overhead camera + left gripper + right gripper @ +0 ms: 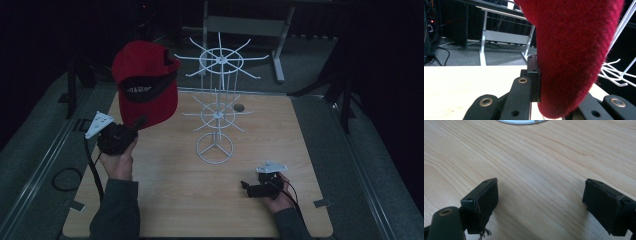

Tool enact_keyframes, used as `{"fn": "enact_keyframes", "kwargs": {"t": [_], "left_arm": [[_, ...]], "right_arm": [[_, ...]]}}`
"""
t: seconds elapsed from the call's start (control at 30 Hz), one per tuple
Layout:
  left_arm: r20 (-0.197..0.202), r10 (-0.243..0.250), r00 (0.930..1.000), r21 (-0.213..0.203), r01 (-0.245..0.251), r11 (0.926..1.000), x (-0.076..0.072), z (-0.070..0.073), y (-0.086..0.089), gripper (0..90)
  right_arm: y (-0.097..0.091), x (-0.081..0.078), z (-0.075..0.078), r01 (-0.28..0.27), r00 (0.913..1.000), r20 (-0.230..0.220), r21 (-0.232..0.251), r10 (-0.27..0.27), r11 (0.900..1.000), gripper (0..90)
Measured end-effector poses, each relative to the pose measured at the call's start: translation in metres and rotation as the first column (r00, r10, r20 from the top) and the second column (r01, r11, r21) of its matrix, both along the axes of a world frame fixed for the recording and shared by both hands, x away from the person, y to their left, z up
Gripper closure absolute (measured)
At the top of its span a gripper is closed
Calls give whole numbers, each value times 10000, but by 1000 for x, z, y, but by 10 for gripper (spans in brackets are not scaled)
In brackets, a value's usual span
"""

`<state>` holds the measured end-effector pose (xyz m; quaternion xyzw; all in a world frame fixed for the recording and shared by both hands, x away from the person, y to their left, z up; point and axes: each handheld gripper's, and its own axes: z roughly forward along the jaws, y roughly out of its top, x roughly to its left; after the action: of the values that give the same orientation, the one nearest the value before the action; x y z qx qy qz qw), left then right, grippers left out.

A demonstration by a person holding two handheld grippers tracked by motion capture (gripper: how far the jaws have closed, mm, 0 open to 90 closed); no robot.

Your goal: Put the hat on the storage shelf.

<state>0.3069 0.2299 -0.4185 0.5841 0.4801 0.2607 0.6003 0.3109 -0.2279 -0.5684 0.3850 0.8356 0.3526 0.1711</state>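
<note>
Red cloth stands out in the high view: a cap (145, 82) is held up in the air above the far-left part of the wooden desk (165, 200), its brim pinched by the left tool (139, 122). In the left gripper view the cap (574, 55) sits pressed between the tool's (556, 95) two black jaws, one jaw flat against its left side, the other mostly hidden behind the cloth. Just right of the cap stands a white wire rack (217, 105) with two tiers of hooks and a ring base, upright near the middle of the desk. The right tool (246, 187) rests low over the near-right part of the desk, well apart from the rack. In the right gripper view that tool (540, 205) has its jaws spread wide over bare wood (536, 165), with nothing between them.
</note>
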Motion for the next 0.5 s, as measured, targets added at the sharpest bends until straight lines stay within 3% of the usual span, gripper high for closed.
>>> {"fn": "enact_keyframes", "kwargs": {"t": [0.5], "left_arm": [[337,-48,9994,-145,53,9999,-3,13,0,852]], "right_arm": [[0,0,0,-1,10000,3,0,1,10000,131]]}}
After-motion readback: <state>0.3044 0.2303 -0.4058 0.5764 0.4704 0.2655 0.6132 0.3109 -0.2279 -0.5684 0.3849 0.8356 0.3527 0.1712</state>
